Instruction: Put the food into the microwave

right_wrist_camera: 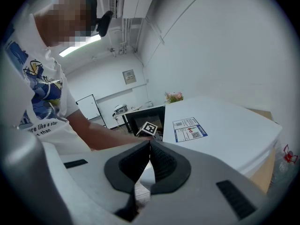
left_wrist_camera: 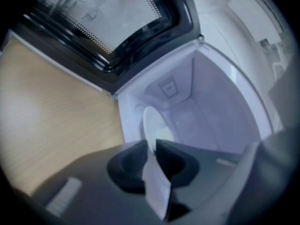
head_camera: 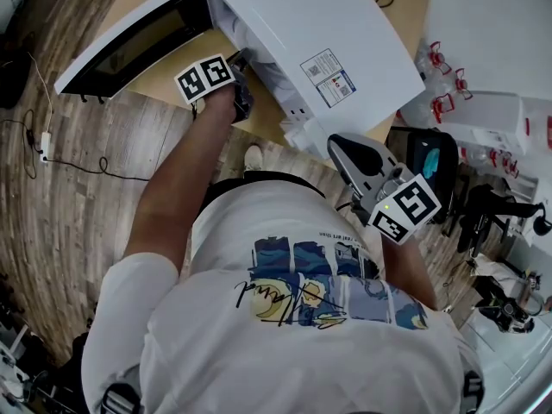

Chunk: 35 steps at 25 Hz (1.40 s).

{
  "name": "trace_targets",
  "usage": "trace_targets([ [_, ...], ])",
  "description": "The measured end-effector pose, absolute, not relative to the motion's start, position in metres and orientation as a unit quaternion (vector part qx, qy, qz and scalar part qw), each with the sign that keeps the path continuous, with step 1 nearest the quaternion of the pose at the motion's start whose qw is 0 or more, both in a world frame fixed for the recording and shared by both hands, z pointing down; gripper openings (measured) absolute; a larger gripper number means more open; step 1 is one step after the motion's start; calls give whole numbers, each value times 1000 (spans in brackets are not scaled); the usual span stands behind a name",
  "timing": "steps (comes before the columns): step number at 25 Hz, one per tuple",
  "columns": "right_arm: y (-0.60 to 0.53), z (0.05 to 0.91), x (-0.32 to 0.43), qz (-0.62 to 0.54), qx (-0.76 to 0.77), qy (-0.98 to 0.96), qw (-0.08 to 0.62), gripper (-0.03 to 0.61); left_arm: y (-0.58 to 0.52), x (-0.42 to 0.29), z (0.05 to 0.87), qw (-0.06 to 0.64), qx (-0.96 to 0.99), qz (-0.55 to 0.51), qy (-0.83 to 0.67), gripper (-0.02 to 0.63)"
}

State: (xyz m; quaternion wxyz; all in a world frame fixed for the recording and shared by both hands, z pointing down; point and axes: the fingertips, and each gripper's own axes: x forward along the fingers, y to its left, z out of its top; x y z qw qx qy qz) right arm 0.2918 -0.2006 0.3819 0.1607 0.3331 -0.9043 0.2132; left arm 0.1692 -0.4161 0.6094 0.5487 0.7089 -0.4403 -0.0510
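The microwave [head_camera: 302, 33] is sitting at the person's 12 o'clock. Its door [head_camera: 129, 41] is hanging wide open toward 10 o'clock and fencing off that side. The left gripper [left_wrist_camera: 151, 145] is reaching into the cavity mouth with its jaws a narrow gap apart. The near rim of the white plate [left_wrist_camera: 153, 123] is lying in that gap. The plate is inside the cavity, and what is on it is too blurred to tell. The right gripper [right_wrist_camera: 150, 143] is hanging back at 3 o'clock, jaws pinched together on nothing. The cavity walls are leaving room above and beside the plate. A bare strip of wooden table [head_camera: 164, 80] is showing under the door. Plank floor [head_camera: 78, 197] is spreading out at 9 o'clock, with a cable [head_camera: 65, 158] trailing across it. White clutter with red clips [head_camera: 444, 59] is crowding 2 o'clock.
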Motion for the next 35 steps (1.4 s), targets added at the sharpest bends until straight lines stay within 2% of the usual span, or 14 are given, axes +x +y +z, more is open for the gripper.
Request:
trace_targets([
  [3,-200,382,291,213,332,-905,161,8,-415,168,611,518,720,-18,-461,78],
  [4,-200,382,291,213,332,-905,161,8,-415,166,612,505,723,-5,-471,117],
  [5,-200,382,291,213,332,-905,160,8,-414,164,612,493,727,4,-478,127],
  [14,-199,383,282,211,324,-908,160,8,-403,152,606,463,743,23,-482,146],
  [30,-177,383,220,203,307,-915,165,8,-361,99,585,440,765,23,-470,138],
  [35,-163,383,195,197,309,-916,165,8,-341,77,575,431,774,24,-463,118],
])
